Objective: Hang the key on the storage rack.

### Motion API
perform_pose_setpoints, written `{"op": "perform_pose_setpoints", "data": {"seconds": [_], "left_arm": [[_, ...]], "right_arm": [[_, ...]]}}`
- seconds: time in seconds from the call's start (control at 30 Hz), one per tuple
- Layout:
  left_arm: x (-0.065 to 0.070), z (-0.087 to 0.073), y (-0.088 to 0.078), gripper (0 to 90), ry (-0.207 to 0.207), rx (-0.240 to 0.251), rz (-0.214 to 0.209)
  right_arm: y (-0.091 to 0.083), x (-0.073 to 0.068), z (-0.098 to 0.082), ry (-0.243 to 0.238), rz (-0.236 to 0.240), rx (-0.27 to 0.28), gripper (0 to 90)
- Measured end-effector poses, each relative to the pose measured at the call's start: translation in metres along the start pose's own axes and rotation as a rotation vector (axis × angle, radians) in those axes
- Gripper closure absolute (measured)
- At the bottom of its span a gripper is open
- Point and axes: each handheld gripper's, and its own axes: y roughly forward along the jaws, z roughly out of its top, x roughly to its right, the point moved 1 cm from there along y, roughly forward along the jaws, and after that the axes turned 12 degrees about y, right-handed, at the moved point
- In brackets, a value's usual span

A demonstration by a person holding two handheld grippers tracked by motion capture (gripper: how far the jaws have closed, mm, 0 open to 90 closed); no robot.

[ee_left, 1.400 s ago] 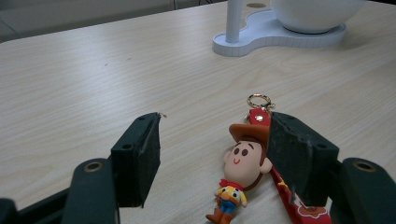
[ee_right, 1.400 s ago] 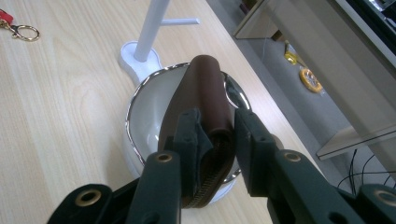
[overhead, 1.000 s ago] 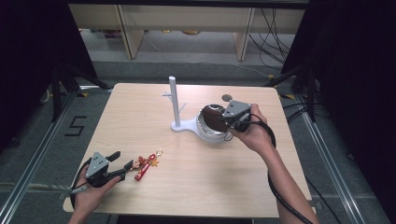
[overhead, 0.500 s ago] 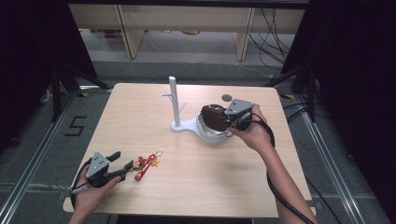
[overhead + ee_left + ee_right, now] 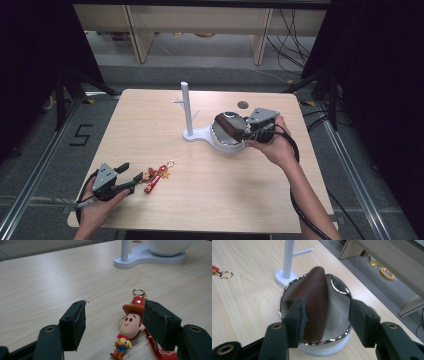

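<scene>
the right gripper (image 5: pixel 239 131), jaws just opening, hangs over the brown wallet (image 5: pixel 313 302) in the bowl (image 5: pixel 223 145), right of centre. the left gripper (image 5: pixel 131 176) gapes round the keychain (image 5: pixel 155 178) near the near-left edge.

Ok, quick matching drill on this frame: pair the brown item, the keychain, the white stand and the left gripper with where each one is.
Things:
1. brown item
2. cowboy keychain
3. white stand
4. left gripper

Places:
A. upright on the table, joined to the bowl's base
B. lying flat on the table between open jaws
C. leaning inside the chrome-rimmed bowl
D. near the table's front left corner, jaws open

Pairs: 1-C, 2-B, 3-A, 4-D
</scene>
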Motion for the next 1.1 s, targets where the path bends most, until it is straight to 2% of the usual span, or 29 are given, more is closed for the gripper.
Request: {"op": "perform_pose_setpoints", "data": {"seconds": [0.1,0.17,0.23,0.27,0.3,0.4,0.47,0.57,0.6,0.63,0.73,0.8,0.83,0.9,0.93,1.0,1.03,1.07,1.1], "left_arm": [[0.001,0.000,0.000,33.9,-0.001,-0.001,-0.001],[0.001,0.000,0.000,33.9,0.000,-0.001,-0.001],[0.000,0.000,0.000,33.9,-0.004,-0.004,0.001],[0.000,0.000,0.000,33.9,-0.006,-0.003,0.002],[0.000,0.000,0.000,33.9,-0.006,-0.004,0.002],[0.001,0.000,0.000,33.9,-0.001,-0.001,0.000],[0.000,0.000,0.000,33.9,-0.001,0.000,-0.001],[0.001,0.001,0.000,33.7,-0.007,0.003,0.001],[0.001,0.002,-0.002,33.6,-0.011,-0.010,0.004],[0.001,0.002,-0.002,33.4,-0.011,-0.003,0.002],[0.002,0.004,-0.001,32.7,-0.023,0.011,-0.005],[0.002,0.006,-0.001,31.3,-0.037,0.009,-0.011],[0.002,0.006,0.000,30.9,-0.035,0.032,-0.018],[0.002,0.009,0.001,30.6,-0.042,0.042,-0.023],[0.003,0.010,0.000,30.4,-0.055,0.026,-0.015],[0.004,0.012,0.001,30.1,-0.056,0.031,-0.022],[0.004,0.012,0.002,30.1,-0.050,0.041,-0.026],[0.003,0.012,0.003,30.1,-0.044,0.052,-0.031],[0.003,0.012,0.003,30.2,-0.043,0.050,-0.033]], "right_arm": [[0.000,0.002,-0.003,-0.013,0.001,-0.007,53.1],[-0.001,0.001,-0.006,0.013,0.015,-0.007,54.4],[0.000,0.002,-0.008,0.003,0.012,-0.010,56.3],[0.000,0.000,-0.008,0.017,0.028,-0.011,57.0],[0.001,0.000,-0.009,0.005,0.023,-0.015,58.5],[0.000,-0.002,-0.010,0.013,0.042,-0.022,61.1],[-0.002,-0.004,-0.012,0.041,0.039,-0.025,63.1],[-0.006,-0.007,-0.015,0.061,0.050,-0.028,67.2],[-0.008,-0.008,-0.016,0.062,0.055,-0.024,68.9],[-0.011,-0.011,-0.018,0.090,0.060,-0.033,70.1],[-0.015,-0.015,-0.024,0.122,0.063,-0.031,72.6],[-0.019,-0.018,-0.029,0.140,0.060,-0.039,71.9],[-0.020,-0.020,-0.032,0.150,0.052,-0.045,70.3],[-0.022,-0.023,-0.037,0.161,0.056,-0.057,66.0],[-0.023,-0.025,-0.040,0.166,0.051,-0.068,63.9],[-0.026,-0.028,-0.046,0.162,0.034,-0.079,60.5],[-0.026,-0.028,-0.048,0.171,0.034,-0.071,59.1],[-0.029,-0.031,-0.051,0.200,0.033,-0.074,57.9],[-0.029,-0.030,-0.053,0.196,0.034,-0.063,56.9]]}}
